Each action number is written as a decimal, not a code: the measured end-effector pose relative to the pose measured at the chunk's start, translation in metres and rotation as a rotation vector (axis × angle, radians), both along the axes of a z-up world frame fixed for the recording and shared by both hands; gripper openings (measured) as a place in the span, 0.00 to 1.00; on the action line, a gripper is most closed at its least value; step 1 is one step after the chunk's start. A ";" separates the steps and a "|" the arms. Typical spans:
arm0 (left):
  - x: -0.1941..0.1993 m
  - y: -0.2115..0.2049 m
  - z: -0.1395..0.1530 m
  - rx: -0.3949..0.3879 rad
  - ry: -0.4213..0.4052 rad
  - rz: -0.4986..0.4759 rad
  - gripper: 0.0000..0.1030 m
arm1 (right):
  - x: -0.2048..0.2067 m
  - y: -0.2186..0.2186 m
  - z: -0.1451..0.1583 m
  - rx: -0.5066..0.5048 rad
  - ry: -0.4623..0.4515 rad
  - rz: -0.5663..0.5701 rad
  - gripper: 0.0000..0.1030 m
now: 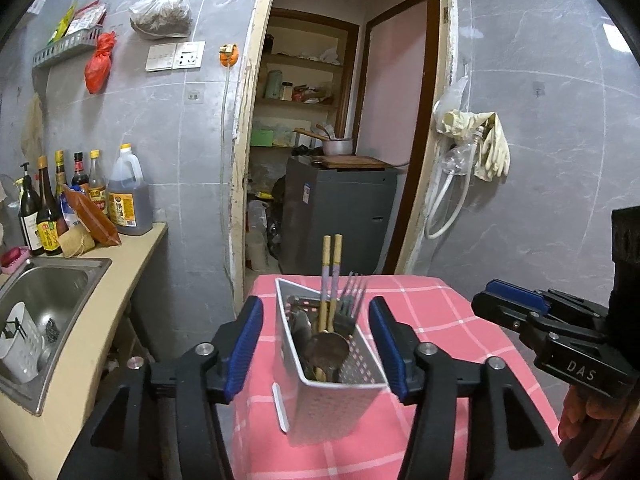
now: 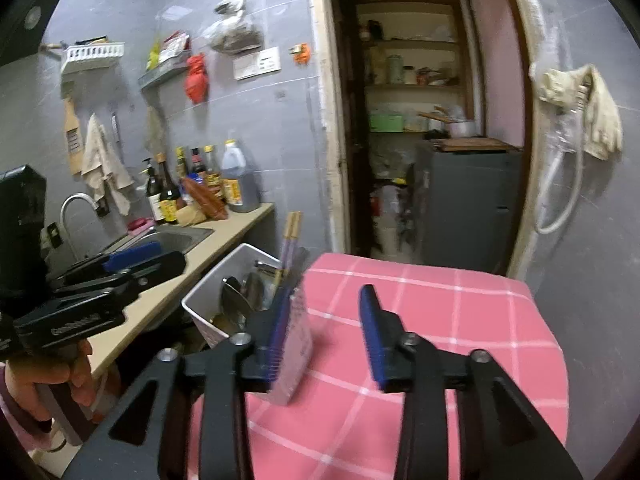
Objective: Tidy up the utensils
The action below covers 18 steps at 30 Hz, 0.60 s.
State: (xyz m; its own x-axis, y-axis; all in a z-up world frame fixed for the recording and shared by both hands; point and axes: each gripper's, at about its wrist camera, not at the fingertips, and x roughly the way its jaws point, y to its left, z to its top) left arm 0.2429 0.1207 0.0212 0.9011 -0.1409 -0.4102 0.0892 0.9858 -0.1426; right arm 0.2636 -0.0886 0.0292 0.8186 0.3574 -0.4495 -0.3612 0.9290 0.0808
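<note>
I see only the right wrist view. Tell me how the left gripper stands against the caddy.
Observer: The left gripper straddles the caddy, jaws open and not clamped.
Operator: Name what stands beside the chopsticks.
Observer: A fork, tines up, just right of the chopsticks.
Operator: Check inside the sink.
Observer: A white basket lies tipped in the sink.
</note>
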 end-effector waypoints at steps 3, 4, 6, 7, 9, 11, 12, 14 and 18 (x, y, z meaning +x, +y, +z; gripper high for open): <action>-0.013 0.000 0.000 -0.027 -0.009 -0.008 0.69 | -0.015 -0.016 0.000 0.003 -0.003 -0.066 0.56; -0.016 0.000 -0.001 -0.037 -0.011 -0.008 0.76 | -0.019 -0.020 0.000 0.005 -0.002 -0.079 0.61; -0.026 0.000 -0.003 -0.060 -0.021 -0.002 0.85 | -0.030 -0.033 -0.001 0.010 -0.002 -0.118 0.66; -0.030 -0.001 -0.004 -0.070 -0.026 -0.003 0.89 | -0.036 -0.039 -0.002 0.010 -0.003 -0.141 0.70; -0.040 -0.002 -0.007 -0.086 -0.037 -0.003 0.96 | -0.044 -0.050 -0.003 0.013 0.001 -0.172 0.75; -0.046 -0.004 -0.009 -0.092 -0.035 0.001 1.00 | -0.053 -0.059 -0.004 0.014 0.003 -0.194 0.83; -0.050 -0.006 -0.011 -0.099 -0.025 -0.006 1.00 | -0.061 -0.065 -0.005 0.015 0.000 -0.211 0.85; -0.055 -0.007 -0.013 -0.105 -0.010 -0.007 1.00 | -0.069 -0.073 -0.006 0.025 -0.006 -0.223 0.91; -0.073 -0.016 -0.015 -0.094 -0.021 0.005 1.00 | -0.095 -0.089 -0.008 0.038 -0.028 -0.246 0.98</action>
